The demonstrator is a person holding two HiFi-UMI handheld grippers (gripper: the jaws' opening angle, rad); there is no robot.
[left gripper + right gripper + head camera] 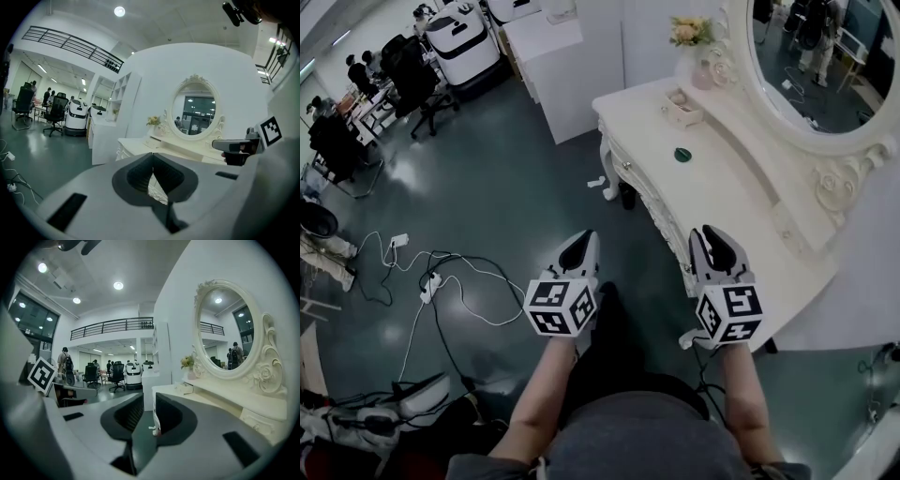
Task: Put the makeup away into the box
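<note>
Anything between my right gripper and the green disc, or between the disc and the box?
Nothing visible. Bare tabletop runs from the right gripper, open and empty, to the green disc, and on to the box.

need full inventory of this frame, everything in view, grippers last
dressing table: 1, cream, right of the person
mirror: 1, oval, carved cream frame, at the table's back
flowers: 1 bunch, yellow and pink, table's far end
box: 1, small, cream, tabletop near the flowers
round item: 1, dark green, tabletop, nearer than the box
cabinet: 1, white, beyond the table
office chairs: several, black, far left
cables: several, white and black, floor at left
left gripper: 1, white, jaws together, empty
right gripper: 1, white, jaws apart, empty
</note>
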